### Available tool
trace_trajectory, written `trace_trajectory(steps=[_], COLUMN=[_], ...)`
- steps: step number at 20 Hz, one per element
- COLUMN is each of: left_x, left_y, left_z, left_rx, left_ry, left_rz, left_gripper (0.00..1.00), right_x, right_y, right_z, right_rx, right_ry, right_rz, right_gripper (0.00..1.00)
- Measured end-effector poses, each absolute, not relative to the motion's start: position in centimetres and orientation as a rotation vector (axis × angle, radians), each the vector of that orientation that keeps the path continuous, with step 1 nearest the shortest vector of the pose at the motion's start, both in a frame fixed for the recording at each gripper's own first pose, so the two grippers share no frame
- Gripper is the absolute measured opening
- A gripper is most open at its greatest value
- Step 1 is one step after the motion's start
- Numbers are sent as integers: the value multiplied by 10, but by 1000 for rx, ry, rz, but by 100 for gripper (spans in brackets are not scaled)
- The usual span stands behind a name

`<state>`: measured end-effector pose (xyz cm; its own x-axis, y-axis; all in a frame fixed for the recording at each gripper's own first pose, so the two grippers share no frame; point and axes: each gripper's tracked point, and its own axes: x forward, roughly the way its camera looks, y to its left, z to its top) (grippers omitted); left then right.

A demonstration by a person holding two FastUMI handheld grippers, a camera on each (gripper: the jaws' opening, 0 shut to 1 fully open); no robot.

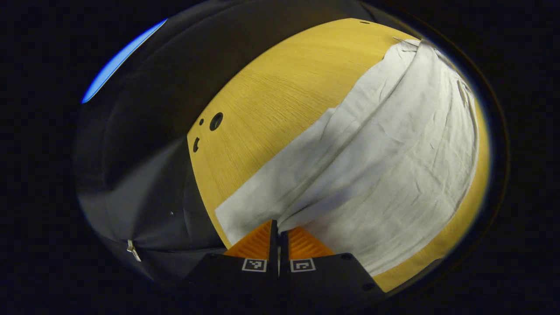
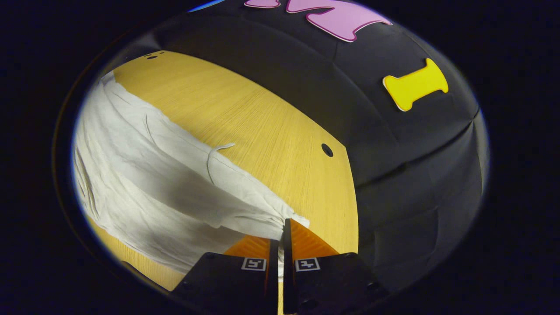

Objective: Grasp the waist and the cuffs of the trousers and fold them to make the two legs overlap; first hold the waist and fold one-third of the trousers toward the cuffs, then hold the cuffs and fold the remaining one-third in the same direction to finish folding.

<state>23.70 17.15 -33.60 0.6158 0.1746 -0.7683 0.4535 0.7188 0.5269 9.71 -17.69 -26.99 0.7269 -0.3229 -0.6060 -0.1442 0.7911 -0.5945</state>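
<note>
White trousers (image 1: 385,166) lie stretched across the wooden table (image 1: 280,87), creased and partly lifted at my end. In the left gripper view my left gripper (image 1: 278,225) is shut on the cloth's near edge, which bunches into folds at the fingertips. In the right gripper view the same trousers (image 2: 144,183) run off to the left, with a loose drawstring (image 2: 216,151) lying on top. My right gripper (image 2: 284,224) is shut on the near corner of the fabric, pulled taut above the table (image 2: 271,127).
Black cloth walls (image 2: 415,166) close in the table on its far sides. Small round holes (image 1: 215,121) sit in the tabletop near its left edge, and one more hole (image 2: 327,150) lies near its right corner. Bare wood shows beyond the trousers.
</note>
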Motion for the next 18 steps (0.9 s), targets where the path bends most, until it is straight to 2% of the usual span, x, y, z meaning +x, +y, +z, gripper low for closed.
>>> trace_trajectory(steps=[5,7,8,10,13,14,15,16,17,18], left_x=[248,251,250,252,255,257,260,262,263,262], left_y=[167,168,167,169,174,176,179,180,184,186], left_z=[-350,-351,-351,-348,-341,-338,-336,-331,-328,-325], left_rx=[830,846,851,870,940,966,985,995,1000,1001], left_ry=[940,936,934,917,882,866,851,837,823,812], left_rz=[-198,-196,-200,-191,-179,-170,-158,-141,-122,-105], left_gripper=[7,8,8,15,36,38,55,61,74,80], right_x=[100,99,98,100,100,100,100,99,97,98], right_y=[-178,-178,-178,-177,-180,-181,-181,-180,-183,-188], right_z=[-285,-295,-297,-296,-292,-291,-289,-286,-282,-275], right_rx=[-690,-690,-701,-727,-779,-791,-793,-786,-788,-789], right_ry=[822,850,861,855,840,836,832,828,817,806], right_rz=[-80,-66,-61,-59,-68,-75,-80,-86,-103,-126], right_gripper=[11,15,23,27,35,40,43,49,54,68])
